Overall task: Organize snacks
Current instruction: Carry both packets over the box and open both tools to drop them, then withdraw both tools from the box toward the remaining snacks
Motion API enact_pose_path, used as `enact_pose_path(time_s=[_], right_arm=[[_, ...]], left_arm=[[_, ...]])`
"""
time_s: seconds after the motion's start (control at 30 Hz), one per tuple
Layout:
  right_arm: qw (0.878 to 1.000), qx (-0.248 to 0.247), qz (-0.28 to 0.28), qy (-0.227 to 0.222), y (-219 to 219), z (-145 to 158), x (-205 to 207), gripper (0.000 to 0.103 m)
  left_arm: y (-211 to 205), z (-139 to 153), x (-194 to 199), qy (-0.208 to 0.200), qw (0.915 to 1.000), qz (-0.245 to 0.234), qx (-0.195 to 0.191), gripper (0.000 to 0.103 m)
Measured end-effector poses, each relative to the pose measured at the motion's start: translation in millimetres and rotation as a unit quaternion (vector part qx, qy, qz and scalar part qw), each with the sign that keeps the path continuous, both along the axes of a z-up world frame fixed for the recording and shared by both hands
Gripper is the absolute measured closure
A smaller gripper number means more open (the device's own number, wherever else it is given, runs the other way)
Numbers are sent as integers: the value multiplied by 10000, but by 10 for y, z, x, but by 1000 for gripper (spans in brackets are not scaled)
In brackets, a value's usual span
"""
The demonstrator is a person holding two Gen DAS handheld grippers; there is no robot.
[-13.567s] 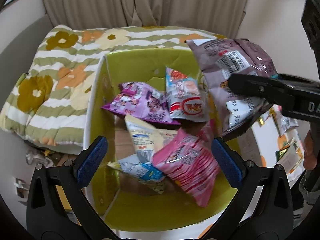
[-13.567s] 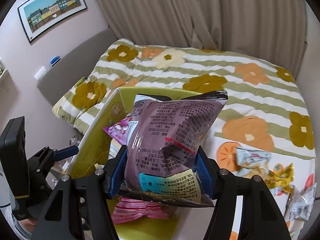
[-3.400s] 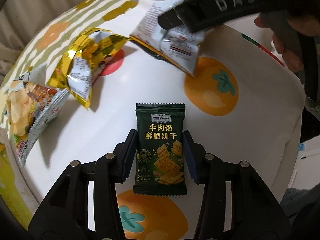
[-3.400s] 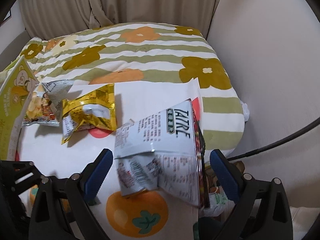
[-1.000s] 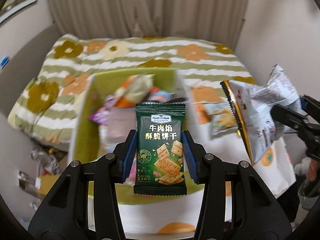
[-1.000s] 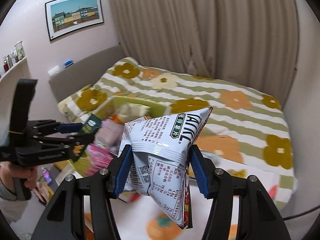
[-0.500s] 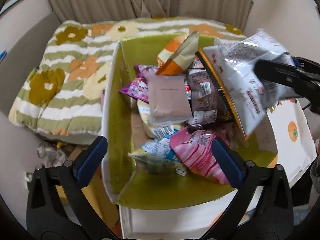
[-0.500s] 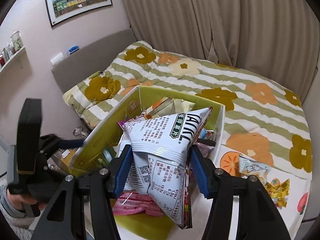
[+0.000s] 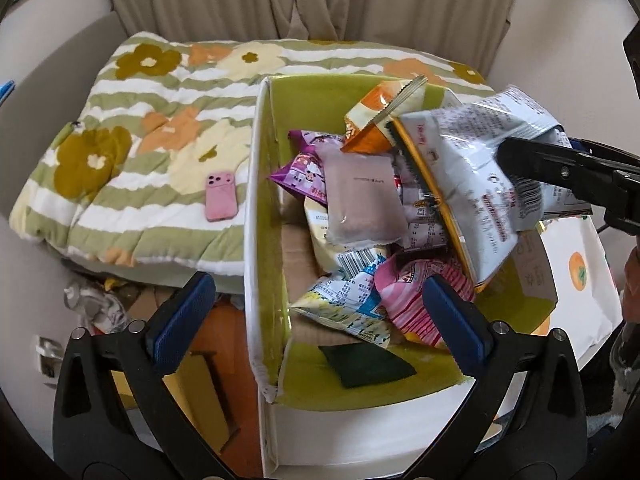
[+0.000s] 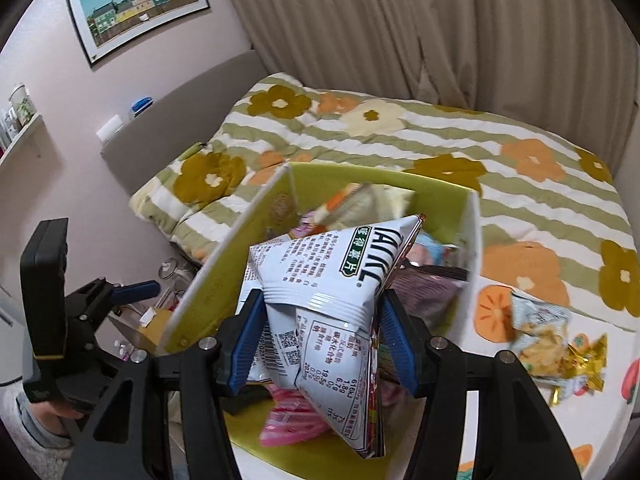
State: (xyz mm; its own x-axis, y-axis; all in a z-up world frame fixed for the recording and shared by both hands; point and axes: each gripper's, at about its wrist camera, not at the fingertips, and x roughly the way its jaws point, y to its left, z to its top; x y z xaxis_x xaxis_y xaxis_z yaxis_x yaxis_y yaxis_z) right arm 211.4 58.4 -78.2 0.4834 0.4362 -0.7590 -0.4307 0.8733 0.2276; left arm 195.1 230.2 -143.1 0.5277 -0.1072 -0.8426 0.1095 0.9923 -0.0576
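Step in hand: depositing. The white bag (image 10: 320, 320) is held above the green box (image 9: 264, 216), pinched mid-body by the right gripper (image 10: 318, 338); a release over the pile is judged to be called for next. The bag's long axis is tilted, sealed top toward the bed (image 10: 400, 136), lower corner dipping into the box. The left gripper (image 9: 316, 322) is spread wide, empty, over the near wall; a dark green packet (image 9: 366, 364) is lying on the box floor.
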Motion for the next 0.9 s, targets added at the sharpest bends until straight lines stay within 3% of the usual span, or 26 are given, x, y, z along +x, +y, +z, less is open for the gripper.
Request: enact_pose_path(time_s=[0.1, 0.23, 0.5, 0.9], right_arm=[[10000, -29, 76, 27, 125, -25, 52, 45], [9998, -11, 185, 21, 225, -114, 76, 5], [9993, 105, -22, -367, 129, 7, -68, 3], [9989, -52, -356, -302, -10, 129, -281, 3]], left_arm=[[1, 6, 19, -4, 10000, -27, 34, 0], [-3, -34, 20, 43, 10000, -45, -4, 0], [-99, 8, -20, -21, 9999, -109, 10, 0], [-110, 185, -146, -184, 9996, -187, 55, 0]])
